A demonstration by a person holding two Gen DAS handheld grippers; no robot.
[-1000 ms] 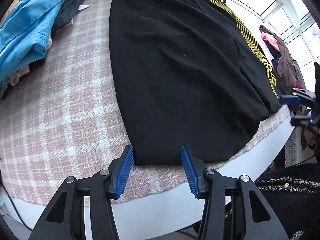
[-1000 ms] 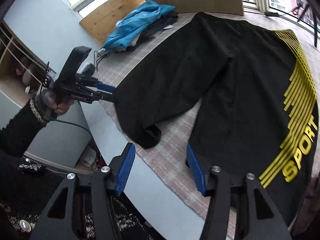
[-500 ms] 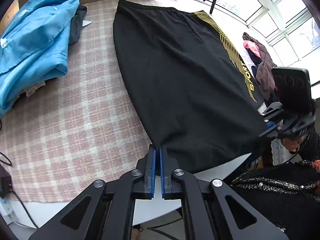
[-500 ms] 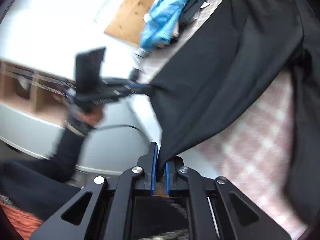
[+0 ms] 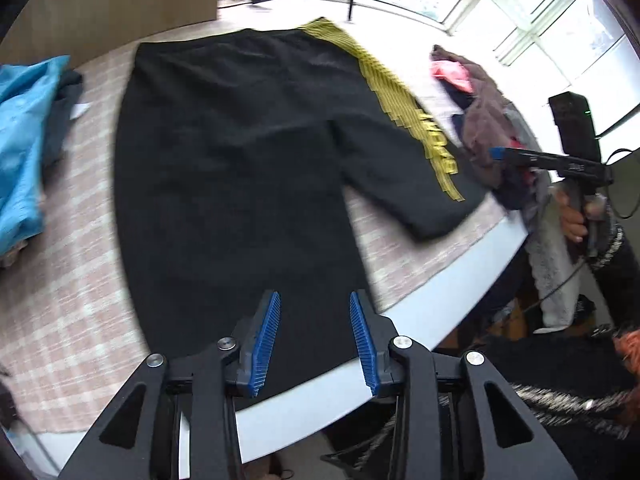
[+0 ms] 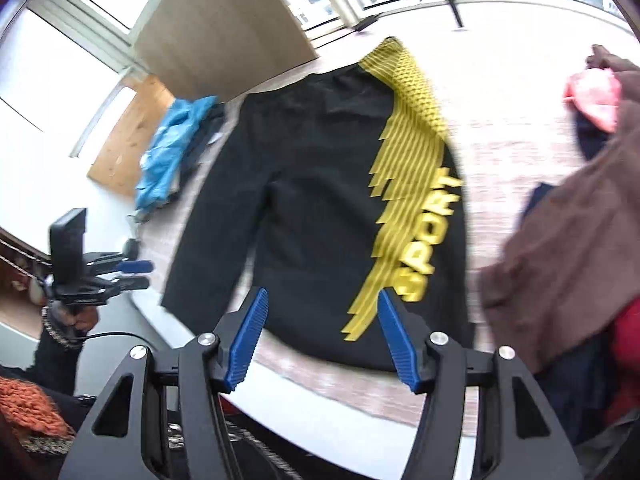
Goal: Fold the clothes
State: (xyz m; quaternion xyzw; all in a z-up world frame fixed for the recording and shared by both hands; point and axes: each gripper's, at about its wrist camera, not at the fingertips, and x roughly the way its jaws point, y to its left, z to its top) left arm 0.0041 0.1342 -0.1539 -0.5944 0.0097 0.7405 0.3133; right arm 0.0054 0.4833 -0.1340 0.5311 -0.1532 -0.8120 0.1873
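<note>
Shorts (image 5: 240, 168) beneath both just-opened, empty tools (image 5: 315, 336)

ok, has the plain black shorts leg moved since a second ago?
Yes. Plain leg slid toward the near table edge: hem was on the plaid cloth, now overhangs the edge.

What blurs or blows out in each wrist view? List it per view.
Left wrist view: motion blur smears the black shorts and plaid tablecloth; windows glare white; fisheye curves the table edge. Right wrist view: "SPORT" lettering and brown garment are blurred; left window is overexposed.
</note>
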